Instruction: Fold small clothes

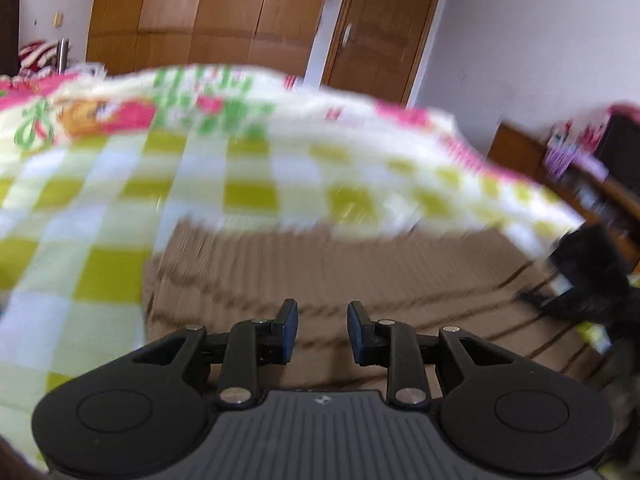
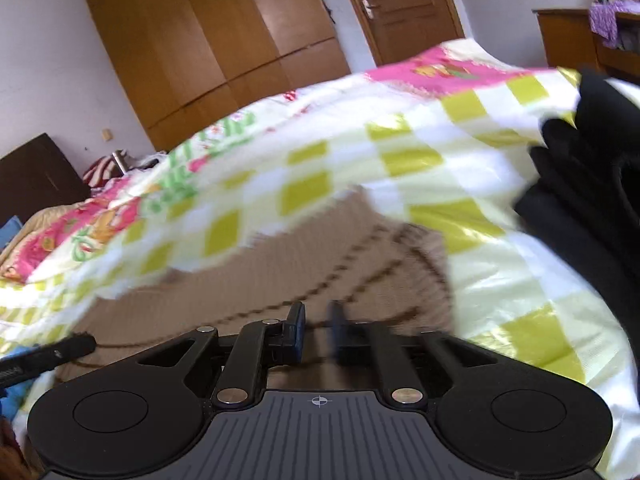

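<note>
Left tongs (image 1: 322, 330): jaws stand narrowly apart with a clear gap; nothing between the blue pads (image 1: 291, 330); they hover over the brown garment, contact not confirmed.
Right tongs (image 2: 318, 334): one finger is motion-smeared; a slim gap shows in the right wrist view, nothing visible between the pads; best judged as closed or nearly so, empty.
Brown garment (image 1: 360, 276): the task item; a tan ribbed knit with dark stitched lines (image 2: 360, 268), lying spread on the bed directly ahead of both tongs.
Bed cover (image 1: 120, 208): yellow-green and white check with pink cartoon panels; one edge overlaps the far side of the garment.
Black item (image 2: 592, 168): dark fabric on the cover, right of the garment; identity cannot be told.
Wardrobe (image 1: 208, 12): wooden doors at the far wall, with a room door beside them.
Risk, wrong layer: the overlapping cover edge may be pinched with the knit, dragging bedding into the fold.
Risk, missed grip: closed right jaws would slide over the fabric; reopen before descent.
Risk, placement: both views are blurred; a fast approach may land off the hem and skew the fold.
</note>
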The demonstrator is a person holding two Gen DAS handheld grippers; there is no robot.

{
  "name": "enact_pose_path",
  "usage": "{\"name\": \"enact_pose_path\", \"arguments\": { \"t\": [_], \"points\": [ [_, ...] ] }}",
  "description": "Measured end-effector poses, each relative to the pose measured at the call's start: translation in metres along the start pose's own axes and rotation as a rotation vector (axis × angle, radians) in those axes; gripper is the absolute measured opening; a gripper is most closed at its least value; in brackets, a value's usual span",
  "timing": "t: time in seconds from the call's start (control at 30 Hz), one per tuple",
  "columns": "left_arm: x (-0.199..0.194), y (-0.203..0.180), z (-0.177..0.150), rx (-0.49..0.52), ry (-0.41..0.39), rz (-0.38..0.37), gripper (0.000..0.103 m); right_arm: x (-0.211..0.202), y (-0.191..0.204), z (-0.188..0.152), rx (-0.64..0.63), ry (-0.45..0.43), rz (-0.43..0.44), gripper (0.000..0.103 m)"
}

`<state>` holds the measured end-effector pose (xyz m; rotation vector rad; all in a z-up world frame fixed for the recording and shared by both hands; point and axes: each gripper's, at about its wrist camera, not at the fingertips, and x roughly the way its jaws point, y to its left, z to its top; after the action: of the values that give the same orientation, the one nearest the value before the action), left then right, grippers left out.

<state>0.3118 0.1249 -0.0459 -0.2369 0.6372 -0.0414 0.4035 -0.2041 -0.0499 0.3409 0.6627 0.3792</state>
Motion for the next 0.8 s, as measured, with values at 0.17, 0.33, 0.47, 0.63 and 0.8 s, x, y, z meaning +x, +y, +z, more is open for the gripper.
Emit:
{"name": "enact_pose_path", "arguments": {
  "t": [0.17, 0.33, 0.47, 0.63, 0.8],
  "points": [
    [-0.006, 0.040, -0.016, -0.077, -0.028, -0.016, 0.026, -0.005, -0.044, 0.010, 0.146, -0.026, -0.008, 0.000],
    [-0.027, 0.029, -0.010, -0.038, -0.038, 0.054, 0.028, -0.057, -0.013, 0.008, 0.064, -0.064, -0.051, 0.014],
    [-0.053, 0.012, -0.018, 0.040, -0.091, 0.081, 0.039, -0.097, -0.002, -0.008, 0.041, -0.085, -0.018, 0.015],
    [-0.045, 0.010, -0.035, 0.058, -0.051, 0.081, 0.041, -0.070, -0.007, -0.029, 0.010, 0.040, -0.079, 0.008],
    [-0.047, 0.029, -0.037, 0.055, -0.035, 0.094, 0.038, -0.062, -0.044, -0.028, 0.124, 0.063, -0.132, 0.000]
  ]
}}
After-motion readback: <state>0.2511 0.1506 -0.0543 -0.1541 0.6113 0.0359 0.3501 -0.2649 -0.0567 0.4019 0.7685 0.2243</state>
